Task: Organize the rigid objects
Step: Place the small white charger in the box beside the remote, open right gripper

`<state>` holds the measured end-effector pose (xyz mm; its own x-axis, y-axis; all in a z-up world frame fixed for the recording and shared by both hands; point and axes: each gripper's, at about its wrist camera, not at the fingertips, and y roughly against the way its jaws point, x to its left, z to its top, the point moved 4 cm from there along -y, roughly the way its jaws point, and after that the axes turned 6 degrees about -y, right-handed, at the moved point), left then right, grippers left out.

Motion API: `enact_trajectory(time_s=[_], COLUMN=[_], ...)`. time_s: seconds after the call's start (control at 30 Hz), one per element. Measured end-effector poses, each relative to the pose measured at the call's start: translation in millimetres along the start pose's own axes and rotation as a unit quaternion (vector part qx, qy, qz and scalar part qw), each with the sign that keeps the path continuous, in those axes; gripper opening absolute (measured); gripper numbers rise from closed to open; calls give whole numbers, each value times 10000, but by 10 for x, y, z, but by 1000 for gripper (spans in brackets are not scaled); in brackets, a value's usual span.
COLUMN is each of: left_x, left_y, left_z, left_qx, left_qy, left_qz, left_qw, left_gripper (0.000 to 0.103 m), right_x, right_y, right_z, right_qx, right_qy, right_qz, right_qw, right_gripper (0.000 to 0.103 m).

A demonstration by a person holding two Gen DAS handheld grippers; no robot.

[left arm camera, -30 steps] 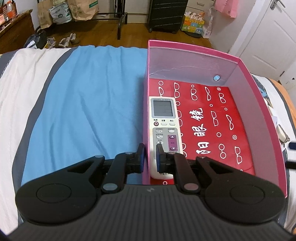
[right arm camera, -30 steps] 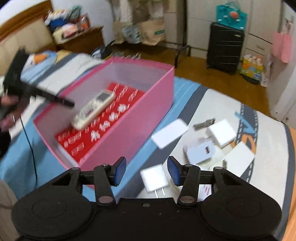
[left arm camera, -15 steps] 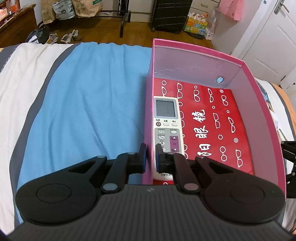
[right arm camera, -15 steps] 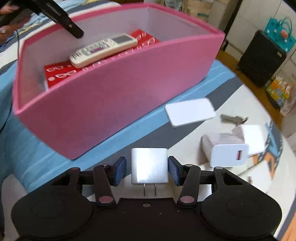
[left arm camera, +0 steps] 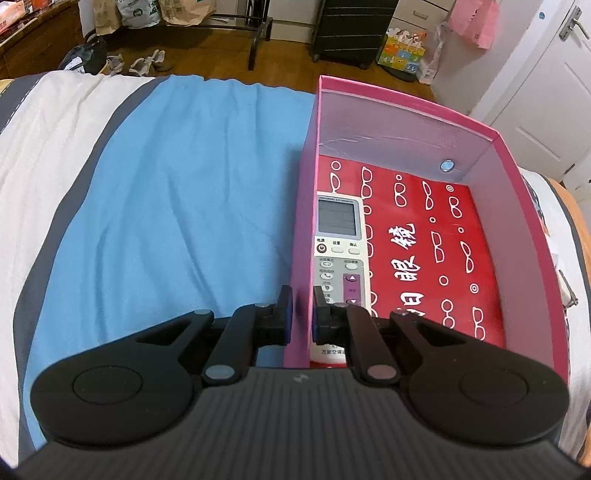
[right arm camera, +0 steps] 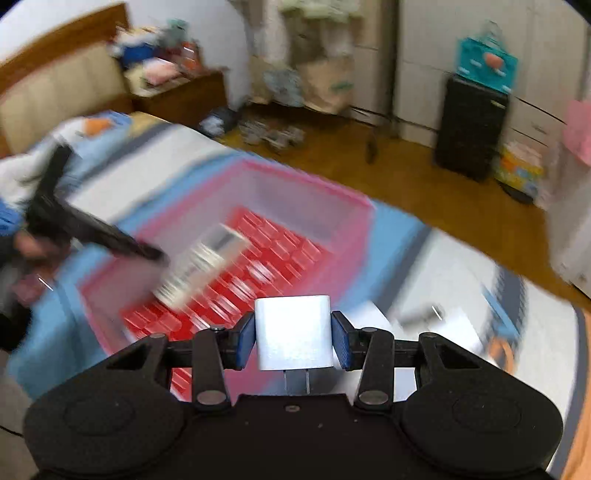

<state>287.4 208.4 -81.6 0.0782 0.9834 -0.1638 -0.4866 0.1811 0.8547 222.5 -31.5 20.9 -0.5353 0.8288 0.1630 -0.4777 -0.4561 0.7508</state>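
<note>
A pink box (left arm camera: 517, 229) with a red printed floor lies on the bed. A white remote (left arm camera: 340, 240) rests inside along its left wall. My left gripper (left arm camera: 300, 306) is shut on that left wall, one pad outside and one inside. In the blurred right wrist view, my right gripper (right arm camera: 294, 341) is closing its jaws on a white plug charger (right arm camera: 293, 325), prongs toward the camera, lifted above the bed beside the box (right arm camera: 332, 199). The pads touch its sides. The remote (right arm camera: 203, 266) and the left gripper (right arm camera: 92, 229) show there too.
Blurred white chargers (right arm camera: 458, 328) and keys (right arm camera: 421, 314) lie on the bed right of the box. A blue sheet (left arm camera: 184, 184) stretches left of it. Beyond the bed's far edge are wooden floor, a black suitcase (left arm camera: 354, 29) and bags.
My right gripper closed onto the white charger and rose with it from the bed, swinging toward the box. The left gripper kept its hold on the box wall.
</note>
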Motion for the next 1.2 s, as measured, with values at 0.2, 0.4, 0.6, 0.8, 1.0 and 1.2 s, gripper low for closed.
enact_trajectory(time_s=[0.2, 0.4, 0.6, 0.8, 1.0, 1.2], left_x=[20, -2, -60, -35, -52, -49], left_y=[-1, 2, 23, 17, 45, 53], left_z=[-4, -25, -24, -31, -8, -15], left_qx=[-15, -77, -144, -136, -168, -176], left_qy=[19, -57, -191, -114, -149, -112], left_qz=[-52, -18, 67, 17, 62, 84], left_qw=[10000, 10000, 9997, 9998, 9997, 9997], left_gripper=[9, 9, 9, 9, 9, 8], right_x=[270, 88, -21, -212, -232, -120], right_y=[-669, -1528, -1917, -2055, -1747, -890], right_z=[406, 375, 389, 307, 309, 414], right_qx=[779, 1423, 1431, 1346, 1100, 128], right_qy=[-624, -1693, -2256, -3180, -3528, -2282], right_qz=[738, 262, -141, -182, 756, 663], right_qw=[9923, 9749, 9635, 9383, 9261, 9713], right_gripper=[49, 49, 49, 51, 57, 60])
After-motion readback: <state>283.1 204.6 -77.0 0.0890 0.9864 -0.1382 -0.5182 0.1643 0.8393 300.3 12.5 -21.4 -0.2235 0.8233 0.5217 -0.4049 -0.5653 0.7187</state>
